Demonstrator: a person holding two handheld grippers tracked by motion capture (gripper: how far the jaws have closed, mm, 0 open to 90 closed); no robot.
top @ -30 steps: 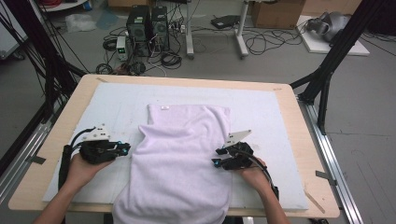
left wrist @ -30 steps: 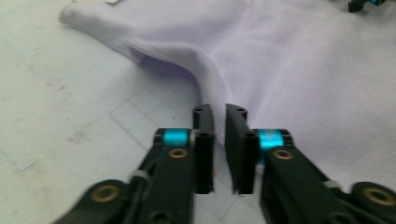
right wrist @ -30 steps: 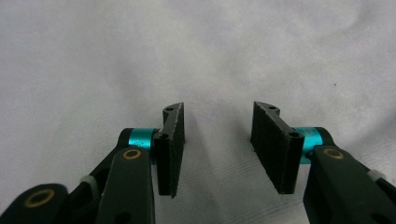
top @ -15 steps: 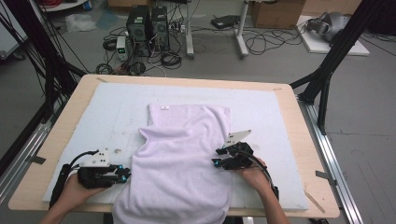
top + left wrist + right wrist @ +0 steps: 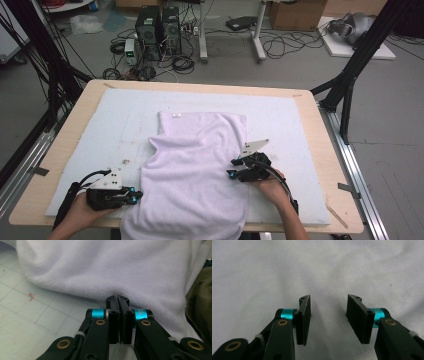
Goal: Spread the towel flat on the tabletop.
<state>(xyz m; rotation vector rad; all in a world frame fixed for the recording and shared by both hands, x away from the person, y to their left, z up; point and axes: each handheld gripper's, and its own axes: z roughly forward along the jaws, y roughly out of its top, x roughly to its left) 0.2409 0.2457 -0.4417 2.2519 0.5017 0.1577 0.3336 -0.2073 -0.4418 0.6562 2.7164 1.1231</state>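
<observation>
Gripping the towel's (image 5: 195, 170) near left edge: left tongs (image 5: 119, 301) have just been closing and now pinch the hem, towel lying on the tabletop (image 5: 320, 135) mat. Right tongs (image 5: 329, 315) stand apart over its right edge. Next, judged: right must clamp before lifting.
</observation>
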